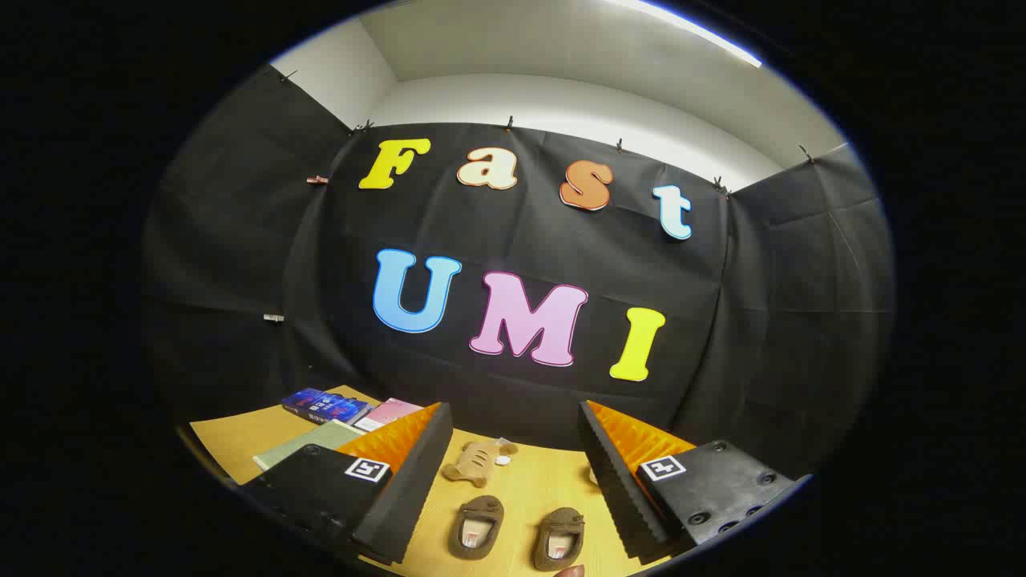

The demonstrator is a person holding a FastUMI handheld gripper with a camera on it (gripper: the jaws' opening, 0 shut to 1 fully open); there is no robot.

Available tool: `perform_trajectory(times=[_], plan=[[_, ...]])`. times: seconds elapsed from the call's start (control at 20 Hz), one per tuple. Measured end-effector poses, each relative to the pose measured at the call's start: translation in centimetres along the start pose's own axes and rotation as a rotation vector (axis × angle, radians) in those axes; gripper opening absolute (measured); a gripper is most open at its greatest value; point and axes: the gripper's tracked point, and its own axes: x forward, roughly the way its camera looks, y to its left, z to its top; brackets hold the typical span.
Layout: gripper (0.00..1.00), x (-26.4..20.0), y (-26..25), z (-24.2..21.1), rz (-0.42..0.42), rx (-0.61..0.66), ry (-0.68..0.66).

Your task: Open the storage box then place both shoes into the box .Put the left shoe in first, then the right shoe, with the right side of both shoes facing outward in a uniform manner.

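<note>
tongs (513,473) wide open, empty | 2 shoes (476,526) (559,538) side by side btwn fingers, on table (521,489)

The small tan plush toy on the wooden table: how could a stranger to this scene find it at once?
Start at the light wooden table below the black cloth wall. Between the open gripper's two fingers lie two brown shoes side by side. The small tan plush toy lies just beyond them, nearer the wall; it is paler, flat and striped, without a shoe's opening.

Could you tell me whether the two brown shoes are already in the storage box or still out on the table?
Out. Both shoes stand side by side on the bare wooden table, openings up, between the open gripper's fingers.
</note>
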Motion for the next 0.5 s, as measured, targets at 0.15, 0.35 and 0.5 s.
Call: perform_trajectory(times=[0.15, 0.35, 0.5], plan=[[0.97, -0.02, 0.28, -0.14, 0.007, -0.002, 0.002], [0.97, -0.01, 0.50, -0.27, 0.015, -0.003, 0.001], [0.97, 0.10, 0.55, -0.28, 0.018, 0.003, 0.003]])
